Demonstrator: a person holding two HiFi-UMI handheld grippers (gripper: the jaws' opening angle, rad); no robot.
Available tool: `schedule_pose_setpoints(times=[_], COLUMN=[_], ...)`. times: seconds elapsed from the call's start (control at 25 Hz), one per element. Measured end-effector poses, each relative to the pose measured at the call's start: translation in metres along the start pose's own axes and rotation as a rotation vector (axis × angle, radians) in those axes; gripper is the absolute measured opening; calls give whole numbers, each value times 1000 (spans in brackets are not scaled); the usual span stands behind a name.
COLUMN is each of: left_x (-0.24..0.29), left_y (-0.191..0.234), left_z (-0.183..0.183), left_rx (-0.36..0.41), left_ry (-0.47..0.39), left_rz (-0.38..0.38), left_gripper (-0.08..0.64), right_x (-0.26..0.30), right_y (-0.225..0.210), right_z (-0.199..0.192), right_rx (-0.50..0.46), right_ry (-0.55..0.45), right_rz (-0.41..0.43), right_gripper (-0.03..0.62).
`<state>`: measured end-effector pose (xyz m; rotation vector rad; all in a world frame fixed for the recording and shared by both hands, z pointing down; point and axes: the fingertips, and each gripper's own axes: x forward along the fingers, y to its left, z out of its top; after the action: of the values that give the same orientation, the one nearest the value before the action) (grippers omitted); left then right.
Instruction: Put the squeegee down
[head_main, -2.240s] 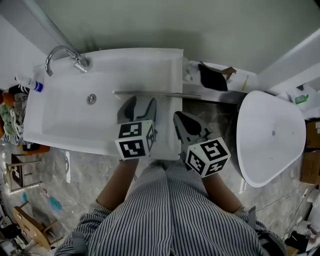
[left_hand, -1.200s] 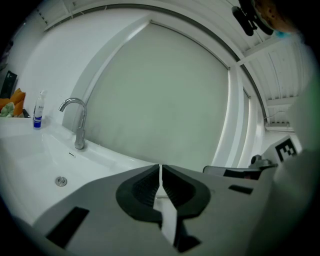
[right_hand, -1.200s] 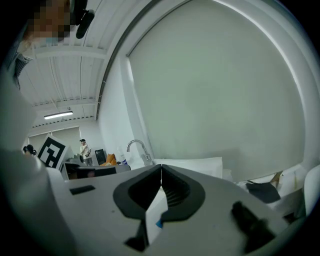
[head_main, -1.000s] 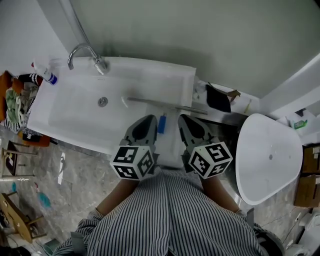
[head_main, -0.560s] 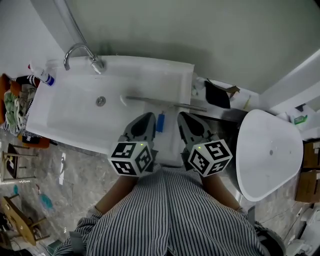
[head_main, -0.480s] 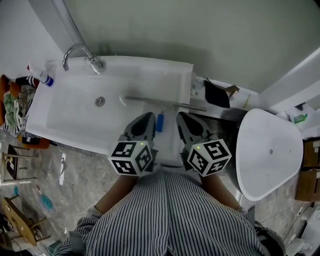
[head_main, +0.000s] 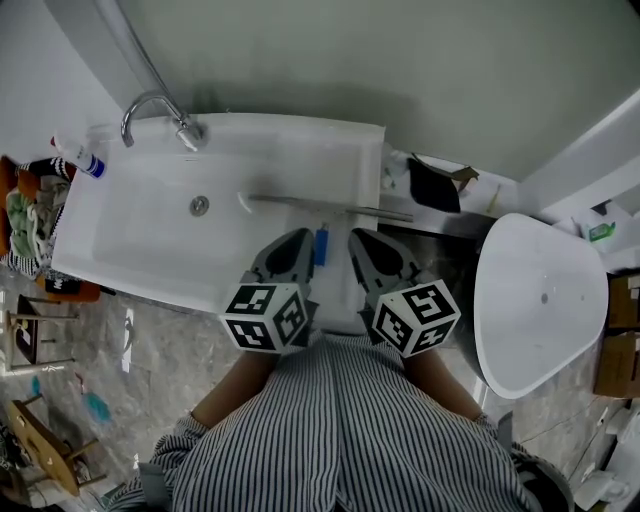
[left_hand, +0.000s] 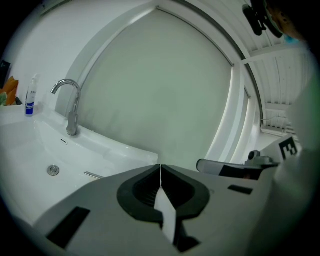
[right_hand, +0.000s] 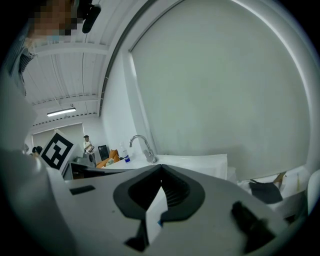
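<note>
The squeegee (head_main: 321, 243) lies on the white sink (head_main: 240, 125). Its long metal blade (head_main: 330, 207) runs across the basin's right part, and its blue handle points toward the person. Nothing holds it. My left gripper (head_main: 290, 242) hovers just left of the handle, over the sink's front edge, with its jaws shut and empty (left_hand: 160, 167). On the other side of the handle, my right gripper (head_main: 365, 245) is also shut (right_hand: 161, 177) with nothing in it. In the left gripper view a short end of the blade (left_hand: 93, 175) shows past the jaws.
A curved faucet (head_main: 150, 105) stands at the sink's back left, with a drain (head_main: 200, 205) below it. A spray bottle (head_main: 78, 157) stands at the far left. A white toilet lid (head_main: 540, 300) is to the right, and a black item (head_main: 430, 185) lies on the ledge behind it.
About two seconds ago my left gripper was over the squeegee's handle by the blade. It has since drawn back toward the person, leaving the squeegee on the sink. In the last second almost nothing moved.
</note>
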<state>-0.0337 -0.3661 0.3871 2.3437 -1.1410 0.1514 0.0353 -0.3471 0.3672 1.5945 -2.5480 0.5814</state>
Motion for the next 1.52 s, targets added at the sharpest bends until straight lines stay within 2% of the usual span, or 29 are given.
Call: schedule_pose_setpoints(times=[0.24,0.6,1.52], left_x=[1,-1,5], left_y=[3,9,4], left_z=[-7,-10,-17], left_rx=[34,-1,-9], left_ry=[36,35,69], left_rz=[25,33,5], left_gripper=[15,15,15], right_x=[2,2,-1], right_y=[5,7,1], right_z=[-5,-12,-16], right_rx=[-7,-19,-12], right_ry=[17,36,48], right_rz=[11,12,-4], right_gripper=[15,15,15])
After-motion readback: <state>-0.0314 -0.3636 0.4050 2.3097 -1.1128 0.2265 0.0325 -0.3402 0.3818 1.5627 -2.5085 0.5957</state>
